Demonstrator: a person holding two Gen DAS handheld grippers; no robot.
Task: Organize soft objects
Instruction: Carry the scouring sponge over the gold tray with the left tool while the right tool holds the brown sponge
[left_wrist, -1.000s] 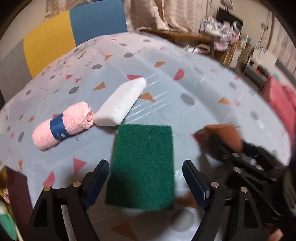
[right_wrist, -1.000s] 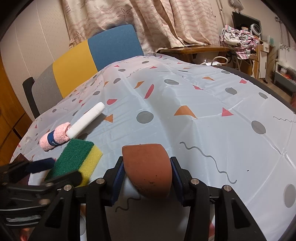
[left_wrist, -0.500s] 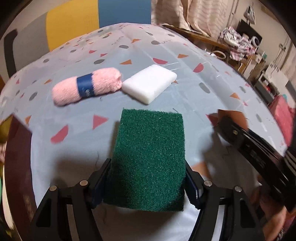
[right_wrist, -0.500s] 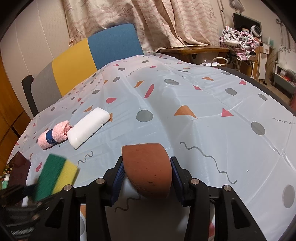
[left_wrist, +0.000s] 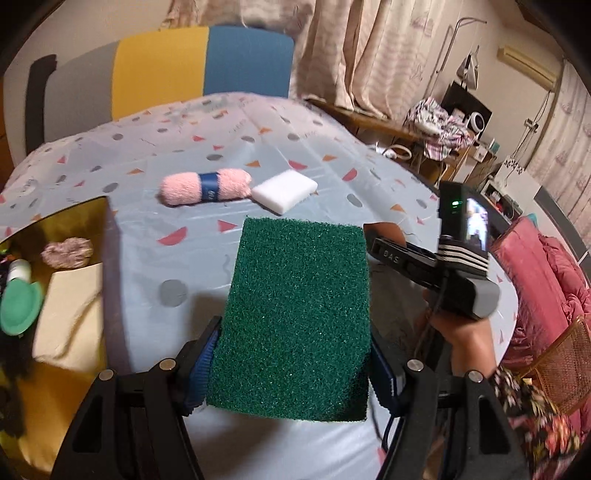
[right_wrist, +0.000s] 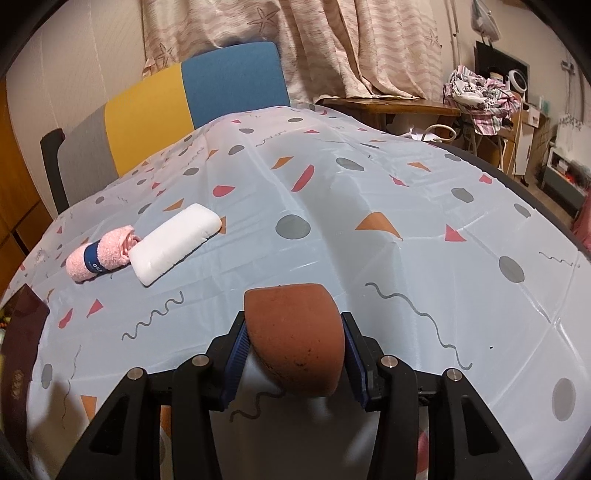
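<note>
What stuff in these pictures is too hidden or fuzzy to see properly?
- Left wrist view: the yellow box at the left edge is cut off and blurred, so the things inside it are unclear.
- Left wrist view: the flat green scouring pad hides the table under it.
- Right wrist view: the rounded brown sponge hides its own underside and the cloth behind it.
- Both views: the print on the rolled pink towel's blue band is too small.

- The black body of the right gripper (left_wrist: 402, 258), seen from the left wrist camera, carried pale raised letters that appeared to read "DAS".
- The dark blue band (left_wrist: 209, 186) around the rolled pink towel (left_wrist: 225, 184) bore small white lettering, too small and blurred to read in either view.
- No other writing could be read.
</note>
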